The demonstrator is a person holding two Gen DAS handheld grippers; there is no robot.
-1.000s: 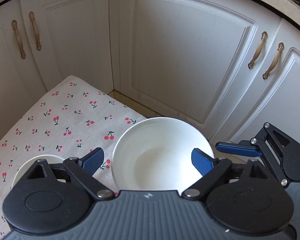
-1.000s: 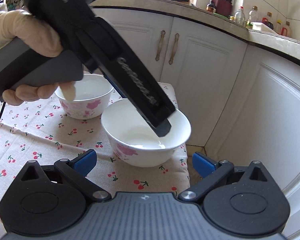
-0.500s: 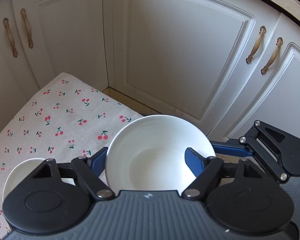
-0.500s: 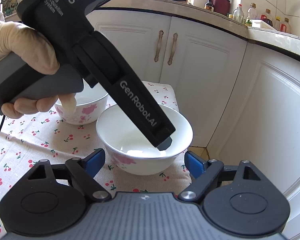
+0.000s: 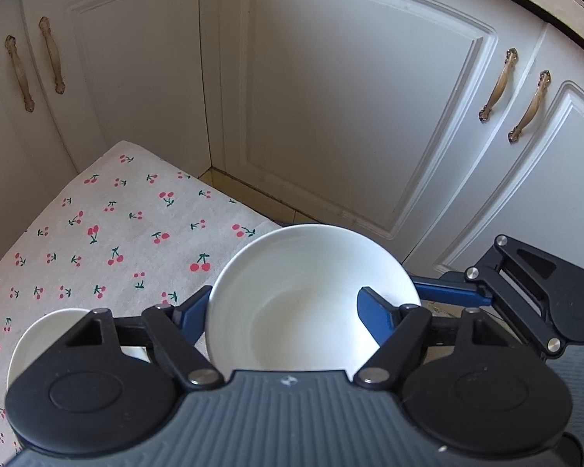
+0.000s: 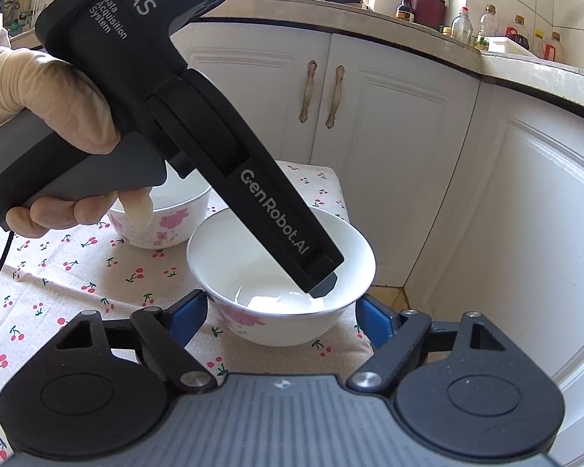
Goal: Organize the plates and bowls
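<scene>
the right gripper [image 6: 282, 311] has just been closing, its blue fingers [image 6: 189, 311] flanking a white floral bowl [image 6: 253, 311] on the cherry-print table [image 6: 58, 284]. the left gripper [image 6: 323, 284], held by a gloved hand [image 6: 54, 93], dips inside that bowl. a second bowl [image 6: 167, 225] sits behind.

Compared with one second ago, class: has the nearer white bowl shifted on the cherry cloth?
No. In the left wrist view the bowl sits just as close to the same cherry pair on the cloth.
</scene>
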